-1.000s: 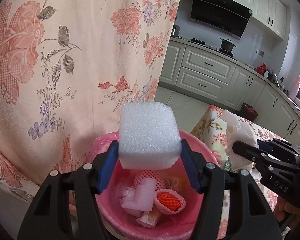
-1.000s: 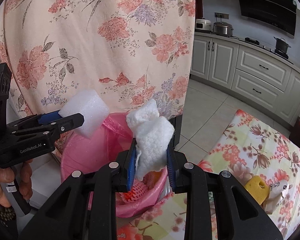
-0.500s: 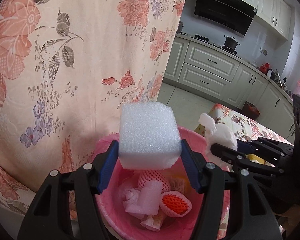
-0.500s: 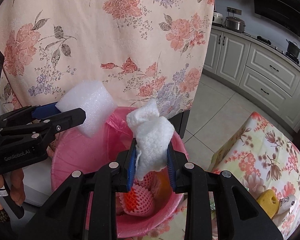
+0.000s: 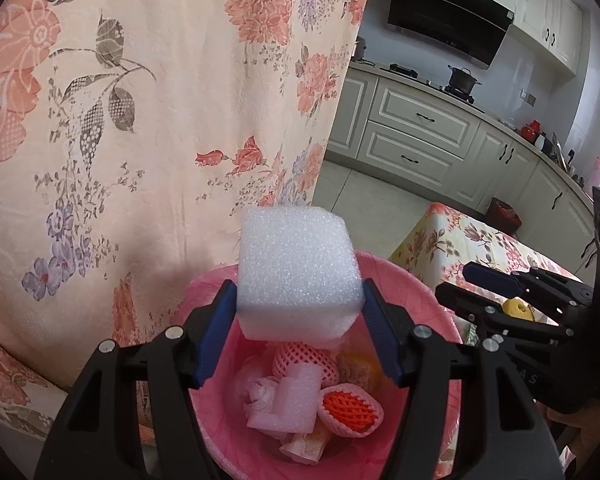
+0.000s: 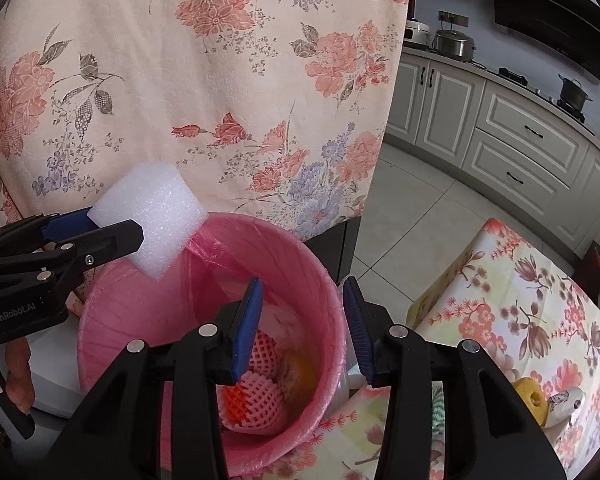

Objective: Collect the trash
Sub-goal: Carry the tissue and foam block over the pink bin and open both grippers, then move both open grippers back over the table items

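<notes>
Foam block (image 5: 298,272): white cube between my left gripper's (image 5: 300,332) blue pads, above the pink bin (image 6: 140,312); those jaws are opening, and the right pad stands just clear of it.
Right gripper (image 6: 303,328): my jaws are opening over the bin mouth, nothing between them.
Bin contents: foam fruit nets (image 5: 350,408), a crumpled tissue (image 5: 260,394), wrappers.
Surroundings: floral curtain (image 6: 220,80) behind the bin; floral tablecloth (image 6: 540,320) to the right.
</notes>
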{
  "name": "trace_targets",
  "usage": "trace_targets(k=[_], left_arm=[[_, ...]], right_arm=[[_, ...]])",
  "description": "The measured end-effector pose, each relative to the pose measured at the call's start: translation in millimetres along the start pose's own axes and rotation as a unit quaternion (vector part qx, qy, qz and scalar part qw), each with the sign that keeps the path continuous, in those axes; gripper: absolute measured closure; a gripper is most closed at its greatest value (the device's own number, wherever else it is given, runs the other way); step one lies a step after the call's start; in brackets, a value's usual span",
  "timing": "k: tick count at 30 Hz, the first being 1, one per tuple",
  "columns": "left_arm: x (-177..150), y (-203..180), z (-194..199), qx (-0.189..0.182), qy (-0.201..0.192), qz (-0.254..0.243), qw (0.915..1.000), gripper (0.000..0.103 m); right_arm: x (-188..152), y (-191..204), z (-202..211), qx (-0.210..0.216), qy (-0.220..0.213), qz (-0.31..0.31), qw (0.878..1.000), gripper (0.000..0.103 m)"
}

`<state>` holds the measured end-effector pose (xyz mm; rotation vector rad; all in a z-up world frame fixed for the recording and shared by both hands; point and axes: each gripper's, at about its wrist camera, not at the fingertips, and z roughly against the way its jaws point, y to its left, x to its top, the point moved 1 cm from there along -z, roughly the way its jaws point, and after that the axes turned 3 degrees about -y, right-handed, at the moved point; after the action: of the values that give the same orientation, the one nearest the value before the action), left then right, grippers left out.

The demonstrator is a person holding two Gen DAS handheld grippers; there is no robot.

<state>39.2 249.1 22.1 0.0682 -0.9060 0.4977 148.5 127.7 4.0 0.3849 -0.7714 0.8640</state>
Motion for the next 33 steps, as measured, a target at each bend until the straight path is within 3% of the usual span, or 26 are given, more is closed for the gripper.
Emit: trace_targets(k=[4, 13, 18, 33], left_arm=[[0, 0, -4, 0.007, 0.002, 0.002, 1.0000, 0.033], [0, 1, 0, 0.007, -0.002, 0.005, 1.0000, 0.033], [2, -4, 9, 0.002, -0.009, 0.003, 1.0000, 0.033], [-5, -75, 21, -0.044, -0.016, -0.038, 0.9982, 0.033]], right_arm=[[-1, -6, 6, -0.002, -0.004, -0.006, 1.000, 0.062], [-6, -14, 12, -0.003, -0.005, -0.011, 1.000, 0.062], [-13, -24, 22, -0.006, -0.013, -0.023, 1.000, 0.056], [-71, -95, 69, -0.052, -0.023, -0.078, 0.995, 0.049]])
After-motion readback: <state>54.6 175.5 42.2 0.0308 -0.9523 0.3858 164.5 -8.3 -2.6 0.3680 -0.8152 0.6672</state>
